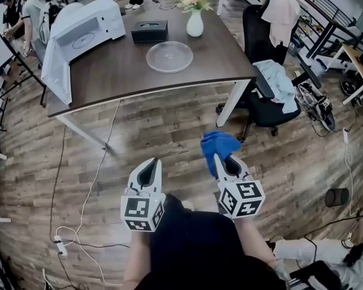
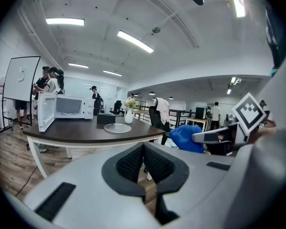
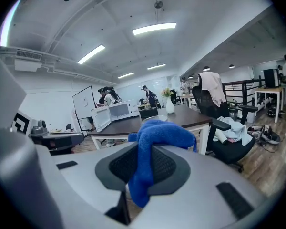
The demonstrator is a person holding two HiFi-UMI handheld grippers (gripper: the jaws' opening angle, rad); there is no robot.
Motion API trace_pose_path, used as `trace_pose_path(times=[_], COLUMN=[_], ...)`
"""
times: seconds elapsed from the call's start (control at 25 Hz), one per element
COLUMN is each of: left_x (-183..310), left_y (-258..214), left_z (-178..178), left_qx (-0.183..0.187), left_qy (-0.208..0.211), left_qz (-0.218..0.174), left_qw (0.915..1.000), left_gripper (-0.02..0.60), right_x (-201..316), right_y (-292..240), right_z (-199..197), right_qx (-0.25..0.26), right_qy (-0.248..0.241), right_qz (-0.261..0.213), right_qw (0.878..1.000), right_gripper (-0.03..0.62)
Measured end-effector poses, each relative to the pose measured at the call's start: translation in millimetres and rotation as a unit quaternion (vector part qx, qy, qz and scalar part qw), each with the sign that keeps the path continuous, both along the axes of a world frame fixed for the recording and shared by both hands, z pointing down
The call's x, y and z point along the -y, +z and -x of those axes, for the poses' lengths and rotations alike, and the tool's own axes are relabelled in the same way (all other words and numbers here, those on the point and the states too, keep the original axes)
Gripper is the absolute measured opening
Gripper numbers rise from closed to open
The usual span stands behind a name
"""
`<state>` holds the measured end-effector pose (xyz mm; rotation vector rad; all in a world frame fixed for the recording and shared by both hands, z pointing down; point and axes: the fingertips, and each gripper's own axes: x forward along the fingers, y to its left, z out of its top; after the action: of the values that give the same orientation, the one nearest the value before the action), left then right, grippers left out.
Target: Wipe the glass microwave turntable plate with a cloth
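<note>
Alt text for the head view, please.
Standing back from a dark table, the person holds a blue cloth in the shut right gripper; the left gripper is shut and empty. On the table: a glass turntable plate, an open microwave, a vase.

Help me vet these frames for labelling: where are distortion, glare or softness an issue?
Head view: mild barrel bend at the edges, even light, the glass plate clear with faint sheen. Left gripper view: heavy fisheye, dark corners, ceiling strips blown out, the left tool close and soft. Right gripper view: same fisheye and glare; the blue cloth slightly soft.
</note>
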<state>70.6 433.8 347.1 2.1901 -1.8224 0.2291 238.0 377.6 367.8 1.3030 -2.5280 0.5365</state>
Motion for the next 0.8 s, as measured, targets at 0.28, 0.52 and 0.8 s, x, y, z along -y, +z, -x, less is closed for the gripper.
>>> trace_pose_path(times=[0.28, 0.52, 0.8], left_x=[29.0, 67.9, 147.5], left_y=[5.7, 11.9, 12.9], left_z=[5.8, 21.6, 49.5], left_qx=[0.0, -0.009, -0.007], left_qy=[-0.004, -0.006, 0.009], left_qz=[0.01, 0.011, 0.02], left_qw=[0.9999, 0.9999, 0.9997], left_gripper=[0.005, 0.005, 0.005], right_x=[23.4, 57.0, 129.9], right_y=[13.9, 22.0, 19.8], right_z=[1.3, 15.0, 43.3], right_qx=[0.005, 0.009, 0.005], right_qy=[0.004, 0.007, 0.018], right_qz=[0.02, 0.029, 0.04], right_qw=[1.0, 1.0, 0.999], right_gripper=[0.048, 0.048, 0.048])
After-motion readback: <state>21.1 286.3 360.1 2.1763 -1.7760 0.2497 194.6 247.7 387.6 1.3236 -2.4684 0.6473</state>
